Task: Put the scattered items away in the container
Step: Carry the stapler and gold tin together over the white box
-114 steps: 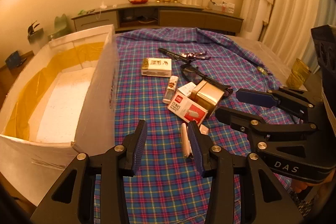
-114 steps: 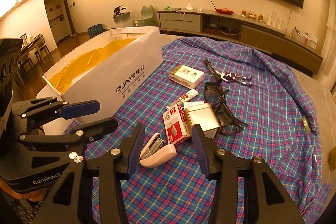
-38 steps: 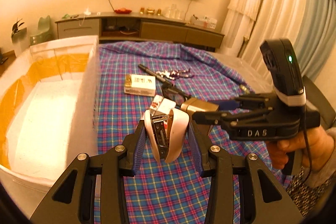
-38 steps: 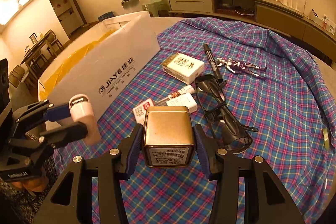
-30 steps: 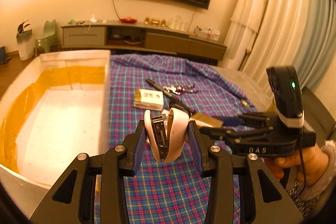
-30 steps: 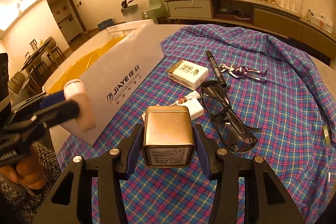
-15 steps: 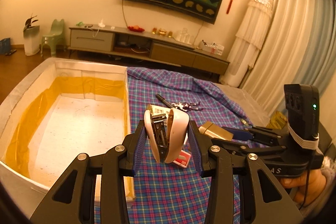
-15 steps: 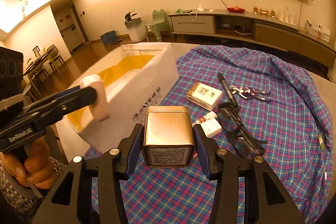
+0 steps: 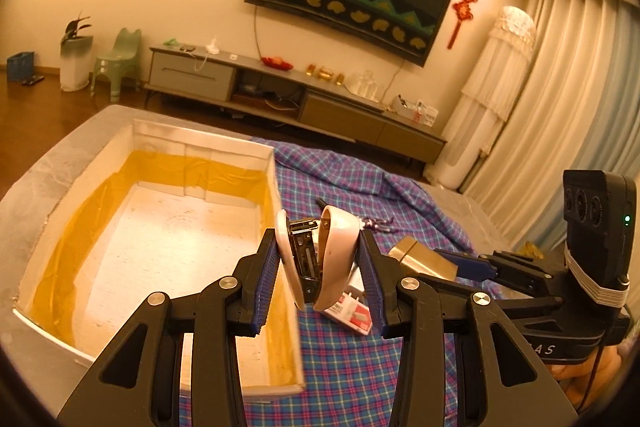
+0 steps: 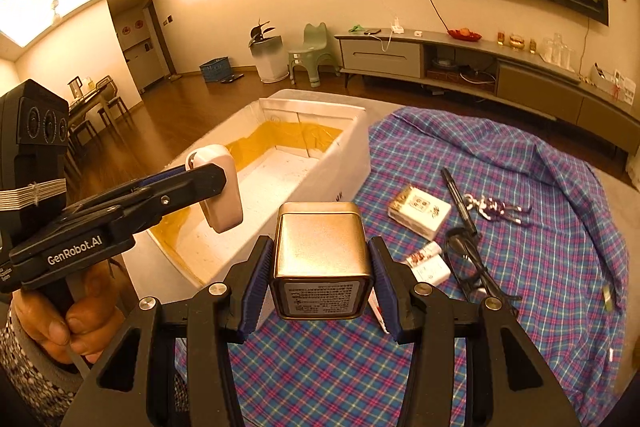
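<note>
My left gripper (image 9: 318, 265) is shut on a pink stapler (image 9: 316, 259), held in the air over the right wall of the white box (image 9: 140, 227) with yellow-taped inner walls. My right gripper (image 10: 320, 275) is shut on a gold square tin (image 10: 320, 243), raised above the plaid cloth (image 10: 520, 287) just right of the box (image 10: 280, 179). In the right wrist view the left gripper (image 10: 216, 179) with the stapler (image 10: 220, 187) hangs over the box's near end. In the left wrist view the tin (image 9: 424, 259) shows at right.
On the cloth lie a white packet (image 10: 418, 211), a black marker (image 10: 458, 199), a keychain (image 10: 496, 207), black glasses (image 10: 476, 267), a small tube (image 10: 422, 253) and a red staple box (image 9: 348, 311). A low cabinet (image 10: 460, 63) stands along the far wall.
Both grippers have risen and moved left toward the box, each keeping its load. The stapler now hangs over the box's right wall; the tin is nearer the box.
</note>
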`<action>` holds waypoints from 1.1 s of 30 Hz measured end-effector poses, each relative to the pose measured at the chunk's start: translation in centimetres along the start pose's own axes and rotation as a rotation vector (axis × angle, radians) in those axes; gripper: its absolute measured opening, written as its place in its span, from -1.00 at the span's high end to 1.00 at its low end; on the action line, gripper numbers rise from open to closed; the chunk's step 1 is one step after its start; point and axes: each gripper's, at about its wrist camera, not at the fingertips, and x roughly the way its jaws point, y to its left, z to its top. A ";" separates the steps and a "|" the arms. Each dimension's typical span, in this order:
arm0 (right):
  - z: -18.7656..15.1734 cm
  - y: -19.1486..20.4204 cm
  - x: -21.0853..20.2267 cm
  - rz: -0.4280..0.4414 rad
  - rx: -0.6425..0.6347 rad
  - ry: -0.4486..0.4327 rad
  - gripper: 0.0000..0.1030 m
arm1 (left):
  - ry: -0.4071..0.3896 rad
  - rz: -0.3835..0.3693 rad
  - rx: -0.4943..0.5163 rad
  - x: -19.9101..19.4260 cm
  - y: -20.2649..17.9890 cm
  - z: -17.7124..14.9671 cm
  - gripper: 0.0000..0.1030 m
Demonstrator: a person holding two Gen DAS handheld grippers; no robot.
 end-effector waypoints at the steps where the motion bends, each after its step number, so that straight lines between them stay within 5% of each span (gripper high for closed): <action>1: 0.3 0.3 0.1 0.000 -0.004 0.000 0.04 | -0.003 0.001 -0.006 -0.2 0.3 0.2 0.21; 18: 4.3 5.7 1.8 0.002 -0.106 0.009 0.04 | -0.043 0.020 -0.113 -2.4 5.0 2.1 0.21; 33: 7.1 5.9 5.2 -0.004 -0.161 0.055 0.04 | 0.001 0.074 -0.190 2.3 8.5 4.5 0.21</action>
